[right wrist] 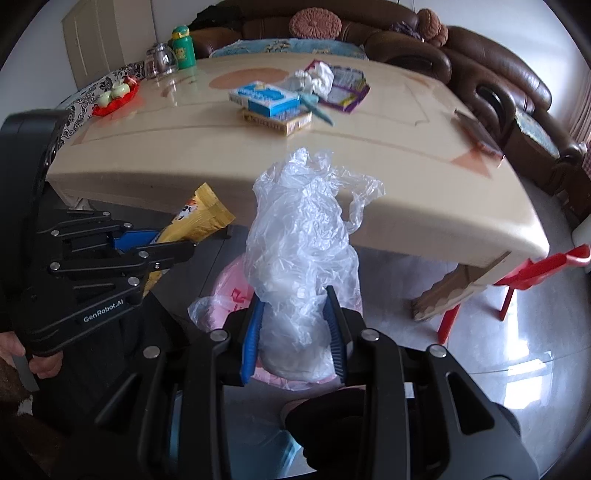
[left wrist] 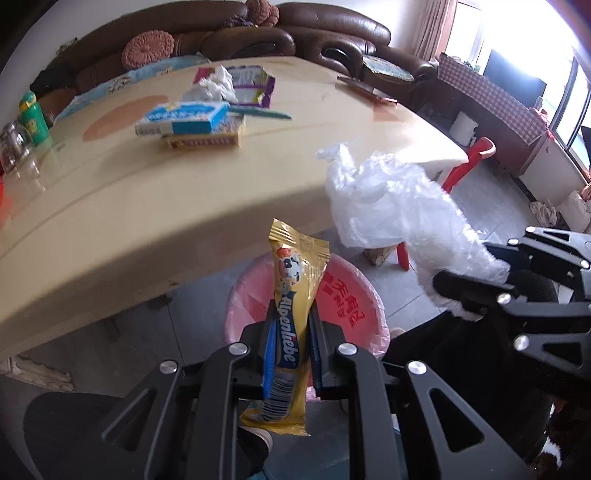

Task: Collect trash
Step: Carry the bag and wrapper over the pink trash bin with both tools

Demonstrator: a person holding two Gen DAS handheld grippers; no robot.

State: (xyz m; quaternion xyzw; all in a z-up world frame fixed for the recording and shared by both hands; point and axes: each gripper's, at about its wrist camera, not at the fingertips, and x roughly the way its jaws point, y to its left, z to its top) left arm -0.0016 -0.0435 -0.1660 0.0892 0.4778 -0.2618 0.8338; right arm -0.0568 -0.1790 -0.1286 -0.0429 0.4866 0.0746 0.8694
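Where the left gripper (left wrist: 291, 345) closes its blue-padded jaws, it clenches a yellow foil Alpenliebe candy wrapper (left wrist: 290, 314), held upright by its middle directly above a round bin lined with a pink plastic bag (left wrist: 364, 314). Right gripper (right wrist: 295, 332): jaws narrowed onto a crumpled clear plastic bag (right wrist: 304, 251), gripped at its lower end, the bulk rising above the fingers; same pink-lined bin sits beneath it.

Surface: glossy cream rectangular table (left wrist: 147, 192), its near edge just behind both held items. On it, well apart from the grippers: a blue-and-white carton (left wrist: 183, 118) stacked on a flat yellow box (left wrist: 203, 140), a crumpled white tissue (left wrist: 216, 85) lying on a purple-edged packet (left wrist: 255, 85), a green drinking bottle (left wrist: 33, 118) beside a clear glass jar (left wrist: 13, 146).

Room: grey tiled floor (right wrist: 517, 350), brown leather sofa (left wrist: 332, 33) with round knitted cushions (left wrist: 147, 46) behind the table, red plastic chair (left wrist: 469, 162) at the table's corner.
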